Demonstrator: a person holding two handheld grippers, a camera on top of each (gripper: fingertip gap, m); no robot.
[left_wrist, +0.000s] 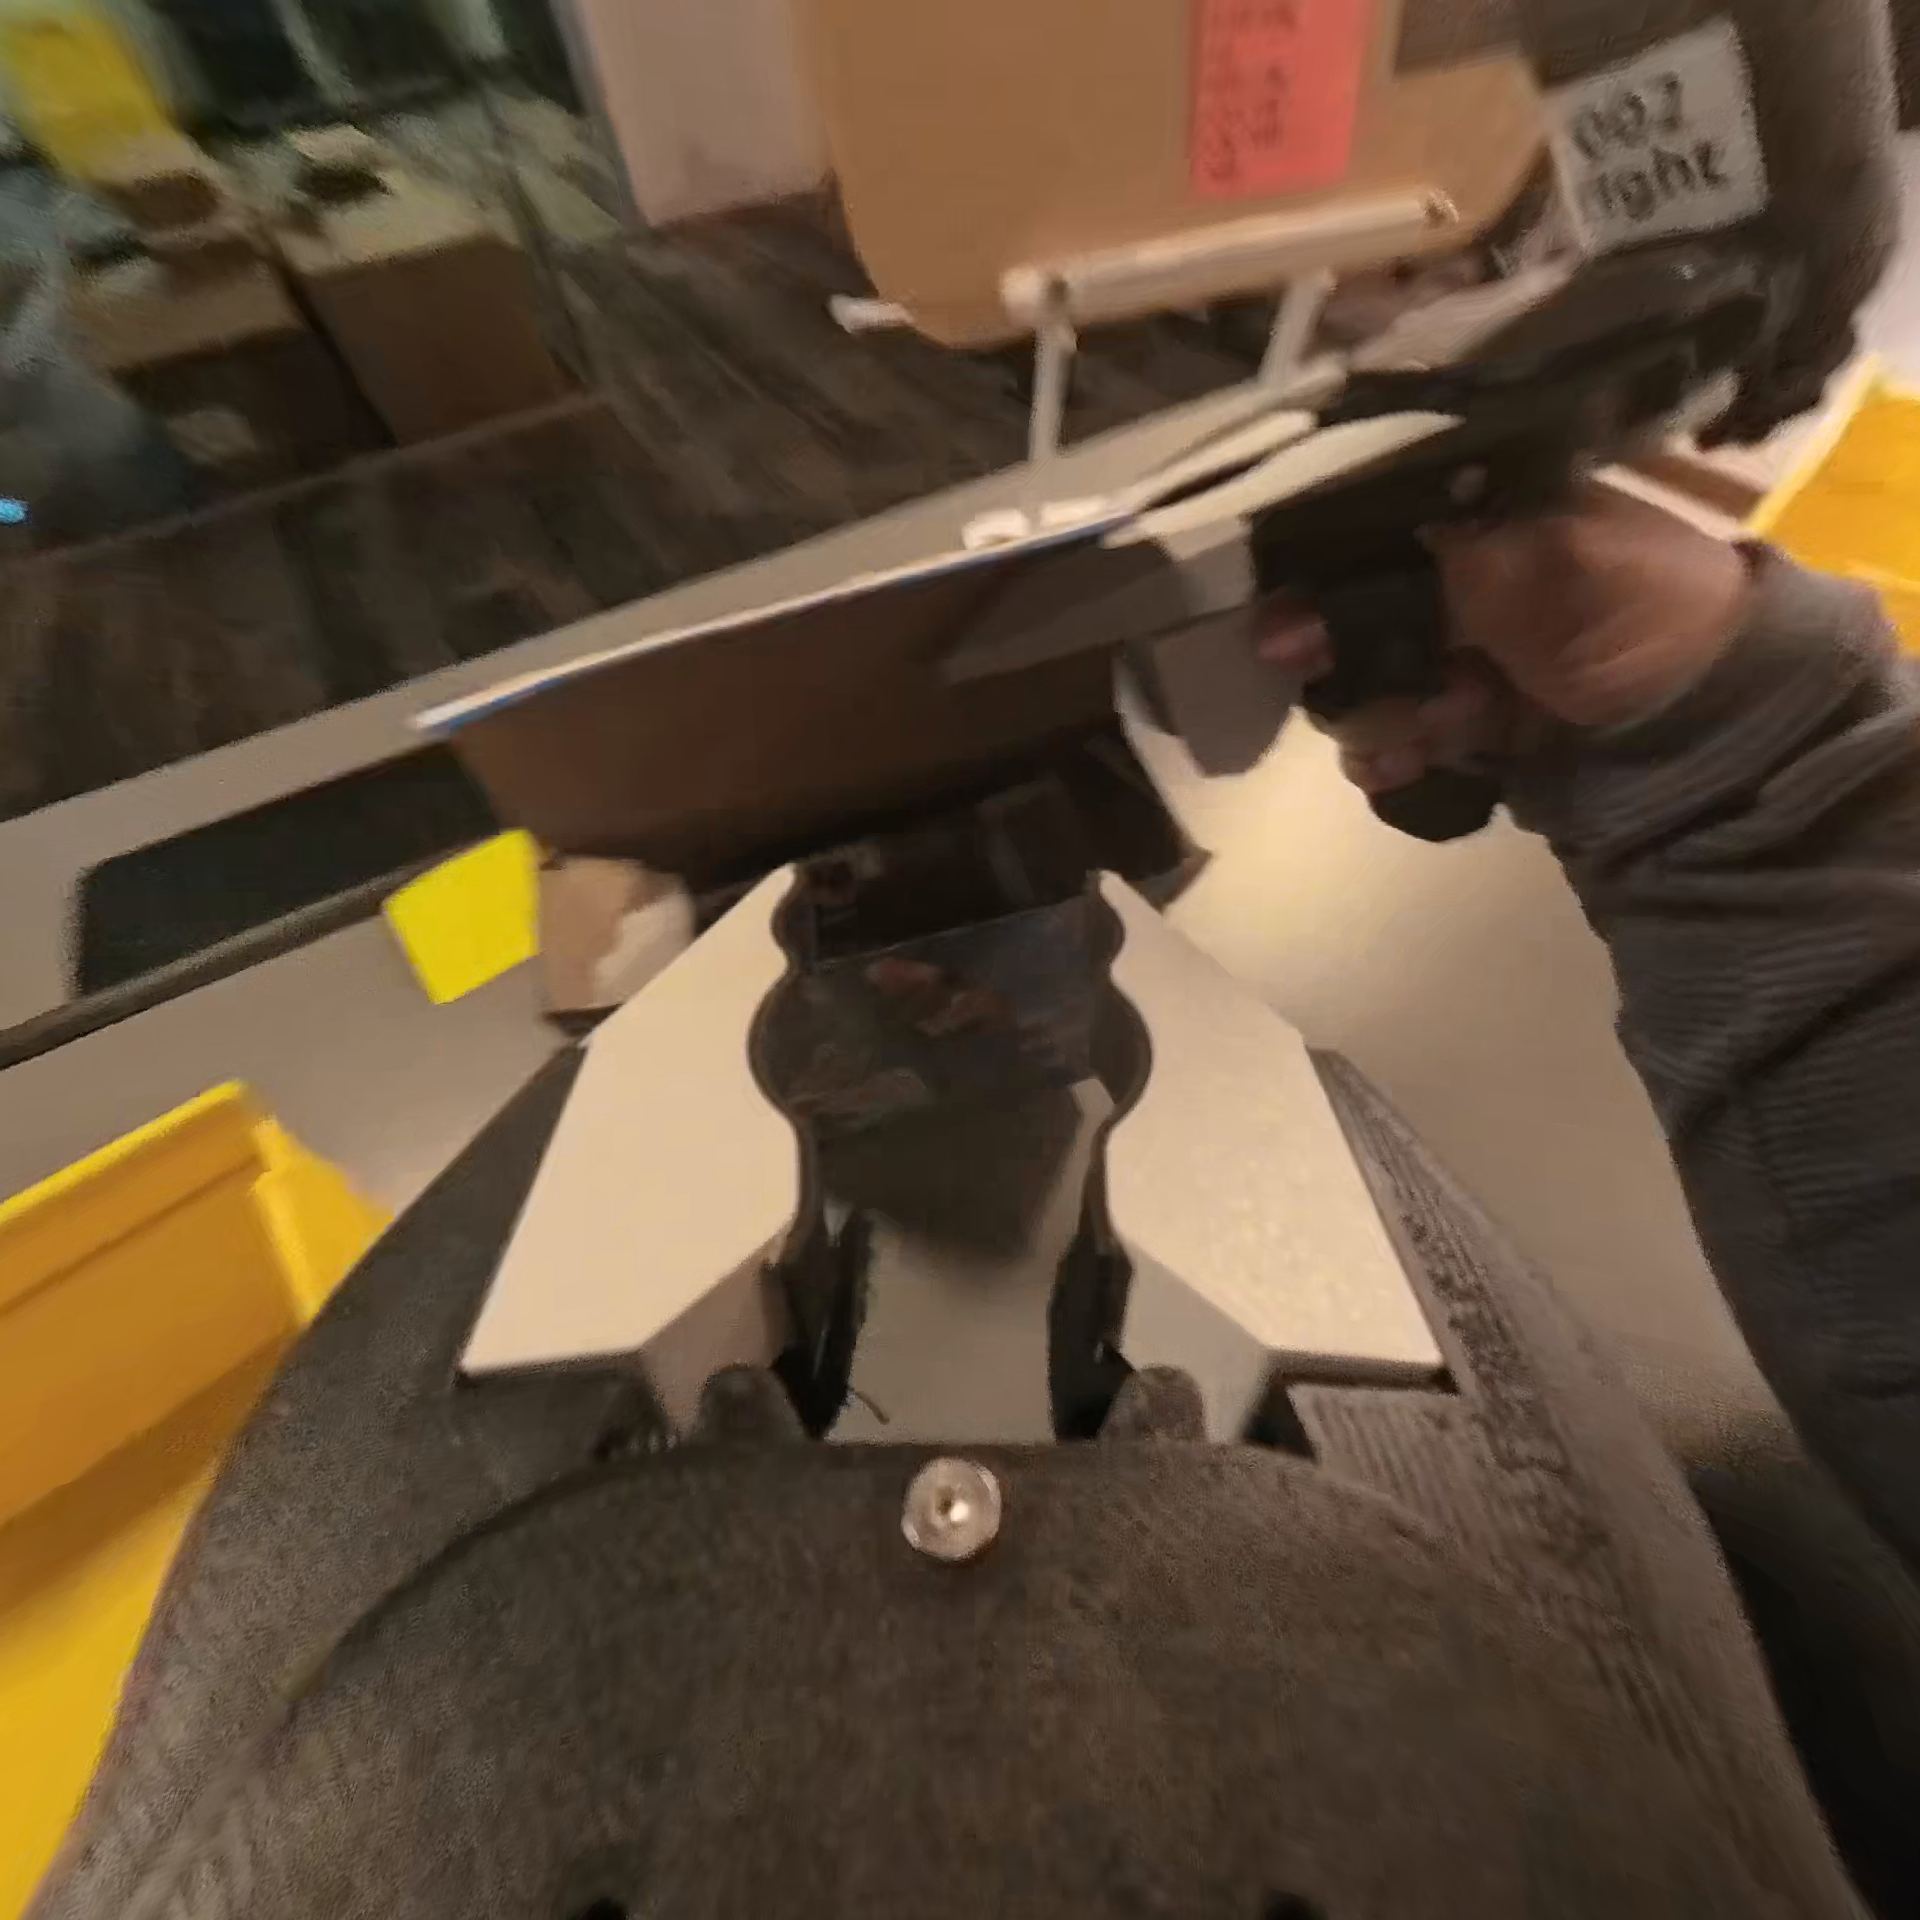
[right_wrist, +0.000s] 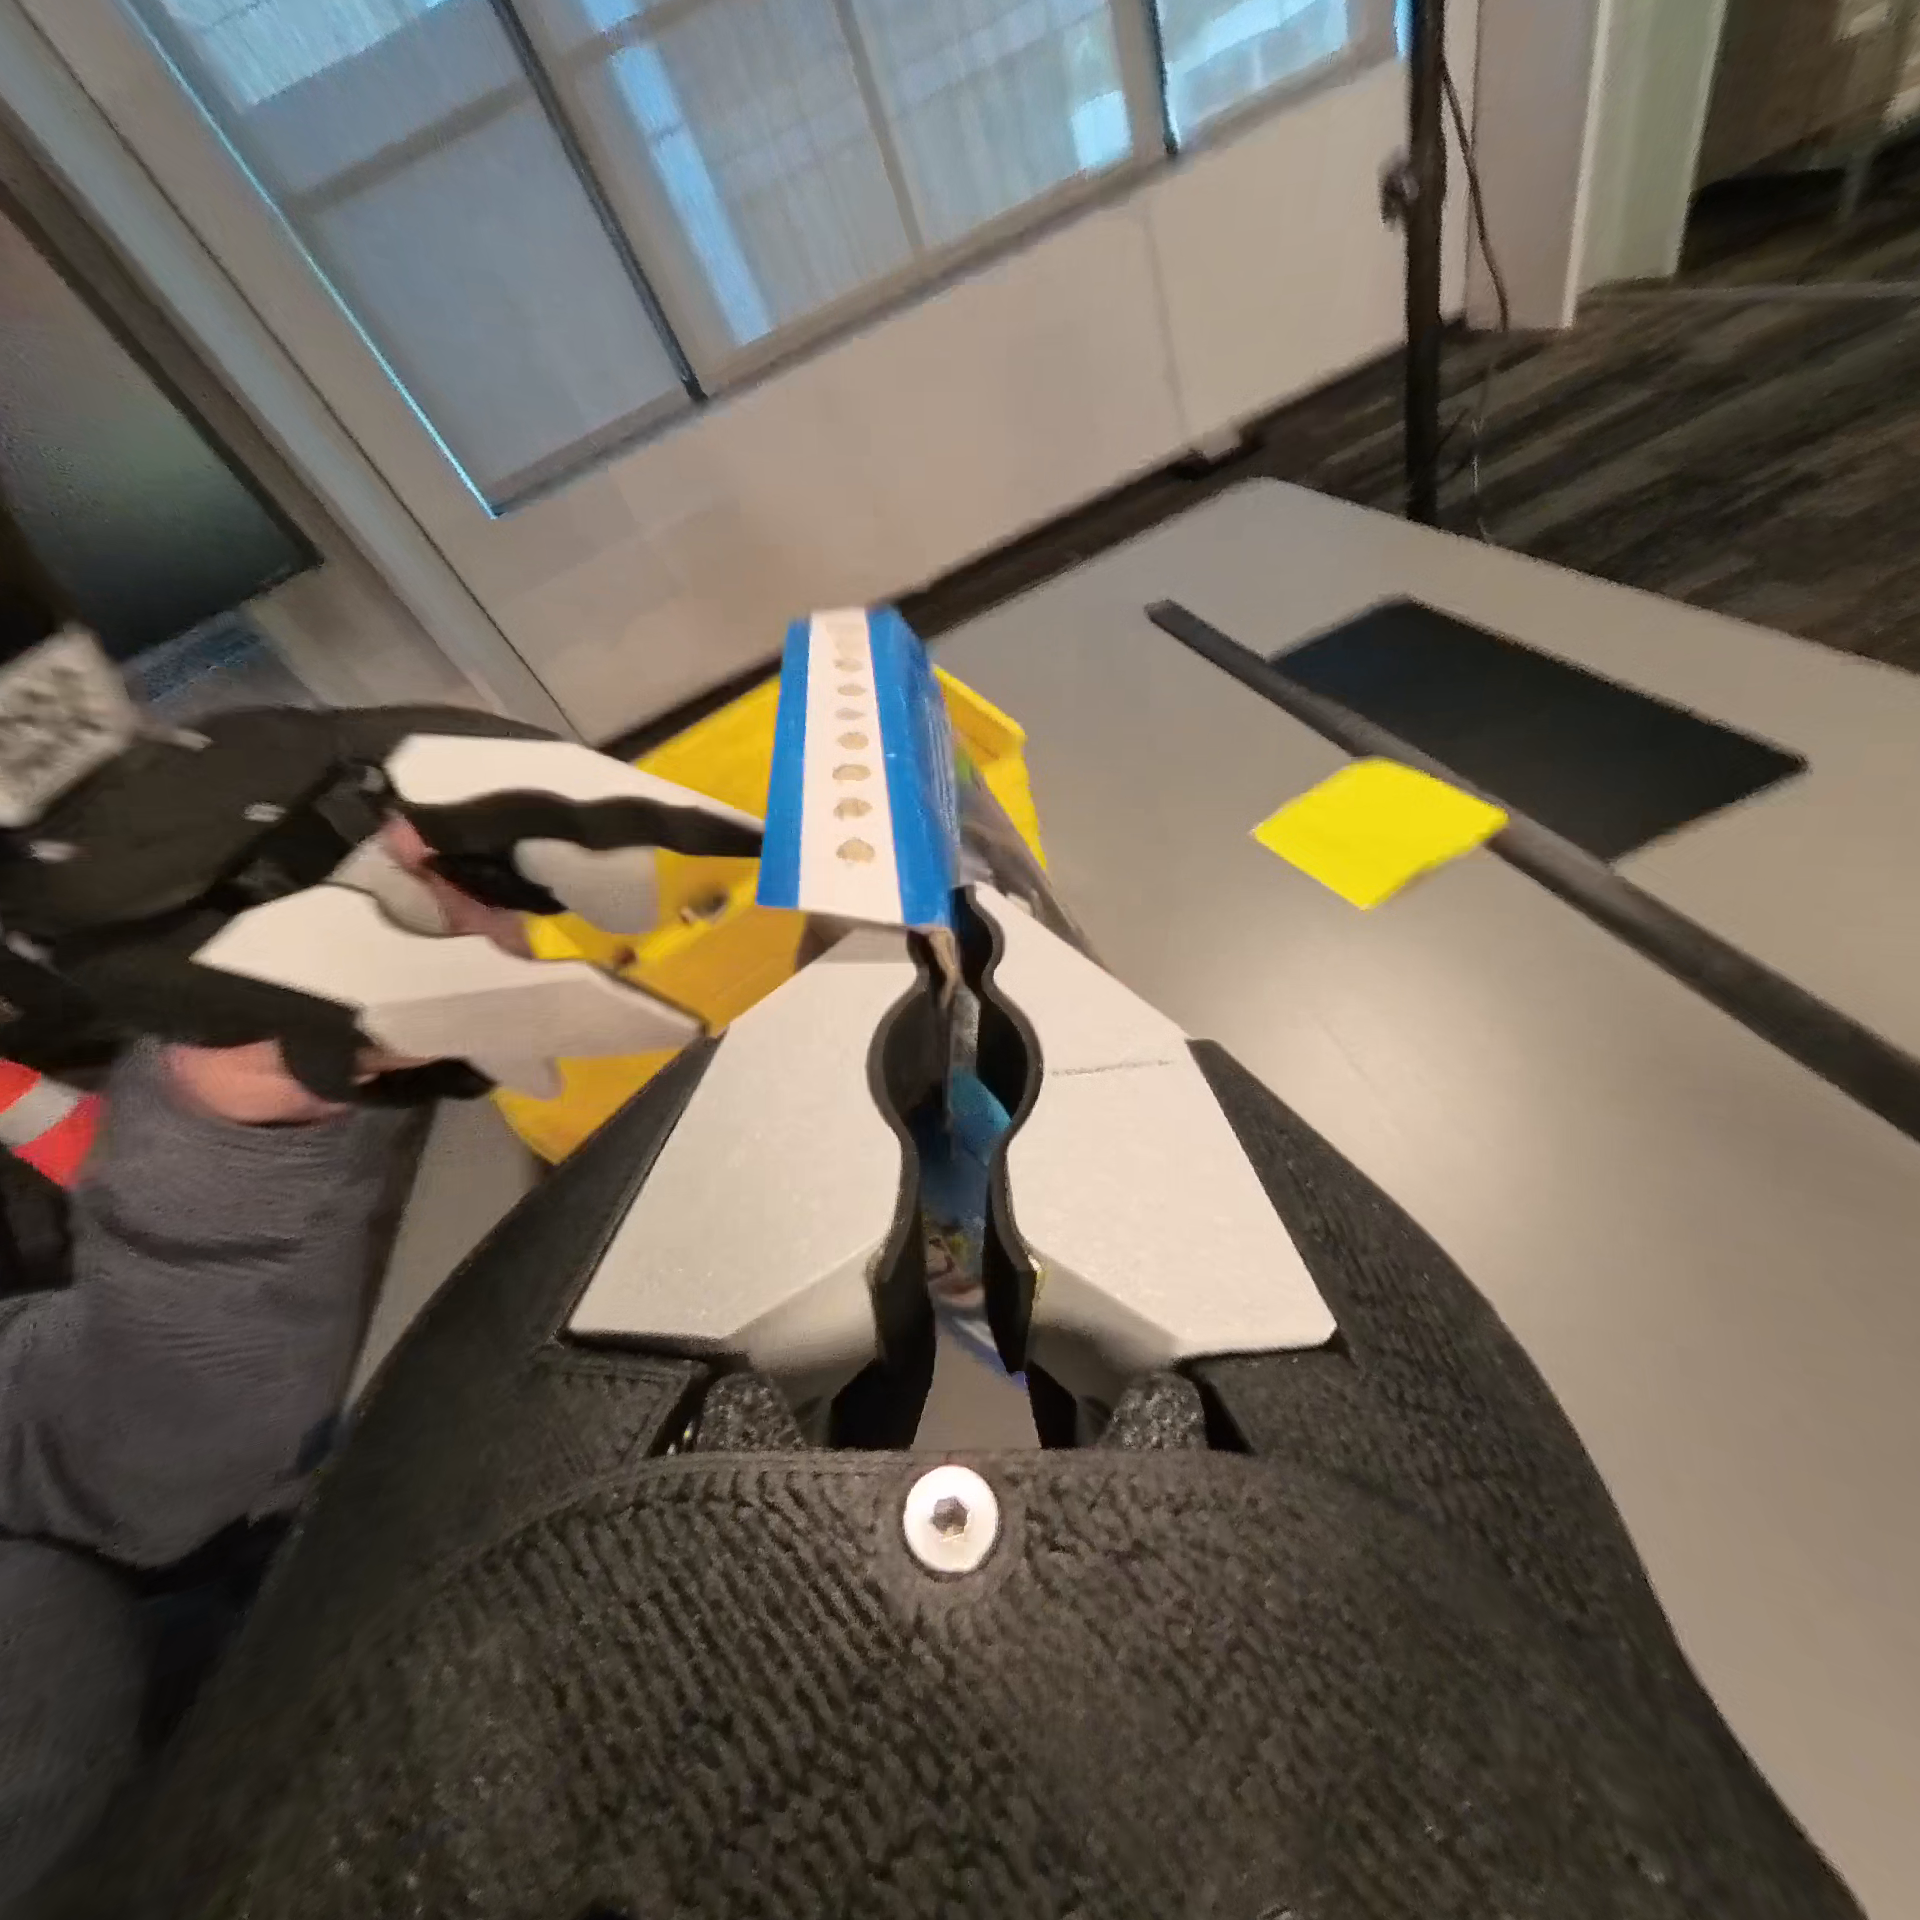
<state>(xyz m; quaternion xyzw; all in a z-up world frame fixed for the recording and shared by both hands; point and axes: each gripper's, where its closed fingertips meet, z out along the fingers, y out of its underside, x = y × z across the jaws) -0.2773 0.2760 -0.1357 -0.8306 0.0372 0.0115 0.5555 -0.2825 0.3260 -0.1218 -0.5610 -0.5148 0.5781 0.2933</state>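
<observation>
My right gripper is shut on a thin cardboard carton with a blue and white flap that has a row of holes. It holds the carton up off the grey table. In the left wrist view the carton shows its brown side, with the right gripper clamped on its far edge. My left gripper is open just below the carton. A dark glossy thing lies between its fingers, too blurred to name. In the right wrist view the left gripper stands open beside the flap.
A yellow bin sits behind the carton and shows at the lower left. A yellow note lies by a black strip and a black mat. A stand pole rises beyond the table. About 6 cm separates my left fingertips from my right. Both grippers' tips are roughly 30 cm from the yellow note. It is also in sight in the left wrist view.
</observation>
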